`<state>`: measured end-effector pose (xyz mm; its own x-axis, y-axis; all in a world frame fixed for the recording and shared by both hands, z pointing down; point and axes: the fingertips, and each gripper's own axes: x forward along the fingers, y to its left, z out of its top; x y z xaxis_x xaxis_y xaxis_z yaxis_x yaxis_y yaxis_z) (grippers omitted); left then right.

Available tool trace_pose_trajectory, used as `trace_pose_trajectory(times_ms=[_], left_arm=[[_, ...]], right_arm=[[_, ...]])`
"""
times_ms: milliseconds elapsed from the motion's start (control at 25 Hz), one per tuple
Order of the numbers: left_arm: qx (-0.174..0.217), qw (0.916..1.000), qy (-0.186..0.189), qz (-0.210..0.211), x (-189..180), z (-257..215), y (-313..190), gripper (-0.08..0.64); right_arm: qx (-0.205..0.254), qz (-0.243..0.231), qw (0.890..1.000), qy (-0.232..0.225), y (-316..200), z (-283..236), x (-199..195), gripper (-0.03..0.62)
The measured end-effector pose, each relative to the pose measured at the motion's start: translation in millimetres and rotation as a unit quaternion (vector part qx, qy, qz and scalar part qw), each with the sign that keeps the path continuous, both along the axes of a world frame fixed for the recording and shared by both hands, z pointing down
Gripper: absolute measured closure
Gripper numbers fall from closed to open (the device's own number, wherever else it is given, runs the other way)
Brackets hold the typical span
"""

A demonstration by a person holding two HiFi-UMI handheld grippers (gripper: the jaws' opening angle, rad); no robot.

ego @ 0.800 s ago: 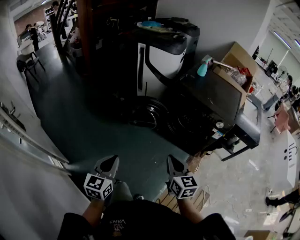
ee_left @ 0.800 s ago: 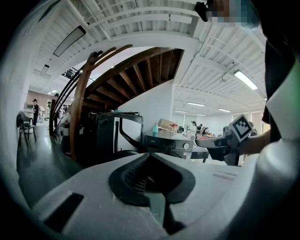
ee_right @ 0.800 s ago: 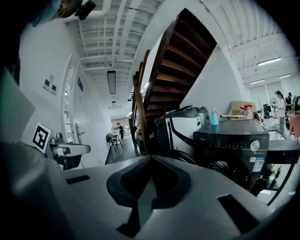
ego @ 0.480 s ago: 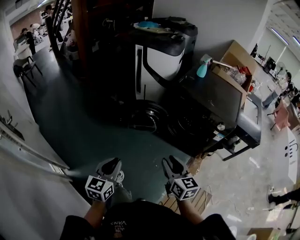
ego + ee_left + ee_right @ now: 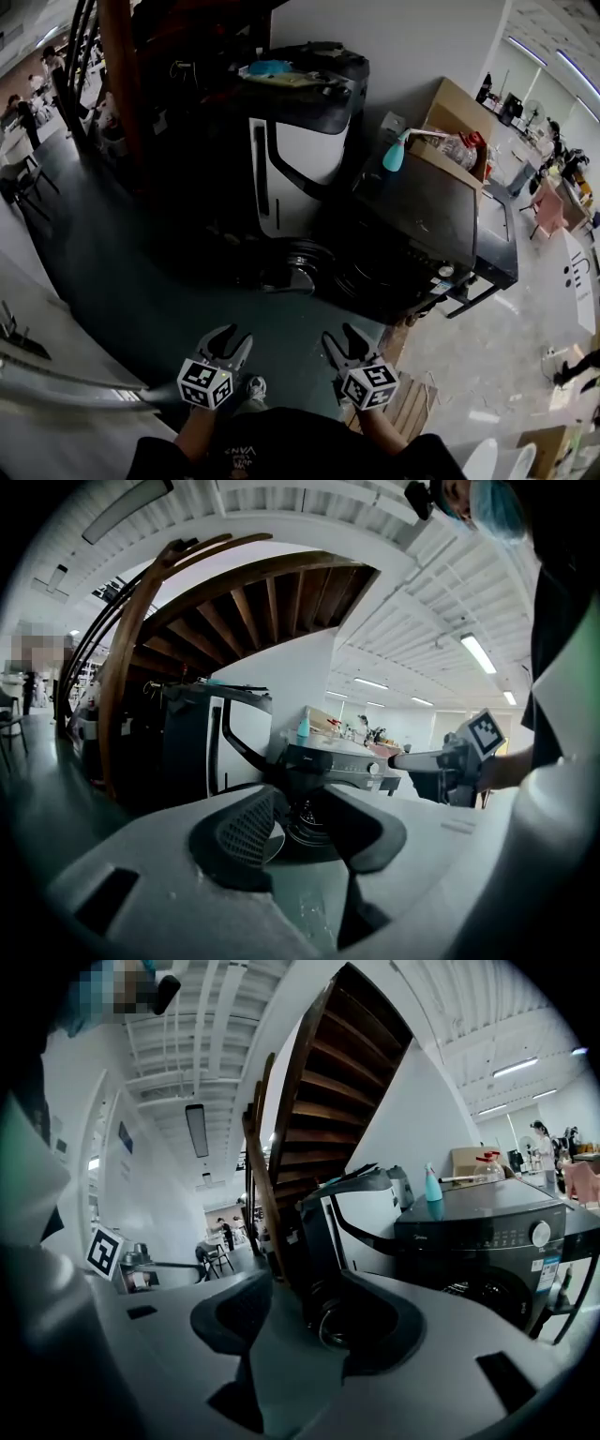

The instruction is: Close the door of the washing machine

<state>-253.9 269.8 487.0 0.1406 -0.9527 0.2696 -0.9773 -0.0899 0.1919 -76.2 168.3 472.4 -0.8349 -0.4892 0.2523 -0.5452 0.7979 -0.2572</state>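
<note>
Nearer now to the dark grey front-loading washing machine [image 5: 427,220] than a moment earlier, with the far room slipping out at the head view's upper left. Still well apart from it, though, across a stretch of dark green floor [image 5: 141,291].

Finds its round dark glass door [image 5: 298,274] swung out to the left of the drum opening, low down, near the white-and-black upright appliance [image 5: 300,141]: open and untouched.

Carries the left gripper [image 5: 230,339] low and forward, released, jaws a little apart with nothing between them, only the machine far off through the gap. Carries the right gripper [image 5: 342,336] alongside, likewise released, jaws spread wide and empty. Keeps both side by side, aimed slightly downward toward the machine, much as before.

Amounts to approach only so far: no contact, door no nearer to shut. Calls next, probably, for further closing-in, then a push with one gripper on the door's outer face, swinging it rightward onto the opening until latched. Leaves the teal spray bottle [image 5: 395,155] on the machine's top well clear of that swing.
</note>
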Motion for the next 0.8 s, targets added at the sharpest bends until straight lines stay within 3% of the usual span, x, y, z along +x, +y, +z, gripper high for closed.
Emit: trace_pose_trajectory(times_ms=[360,560,800], left_arm=[[-0.009,0.9968,-0.007,0.078,-93,19,-67,0.393],[-0.027,0.9938,-0.019,0.106,-117,40,-107,0.377],[-0.052,0.9919,-0.021,0.113,-129,72,-162,0.365]], right_arm=[[-0.013,0.111,0.994,-0.014,-39,5,-51,0.387],[-0.019,0.157,0.987,-0.008,-59,13,-53,0.387],[-0.035,0.176,0.984,0.000,-94,28,-51,0.390]])
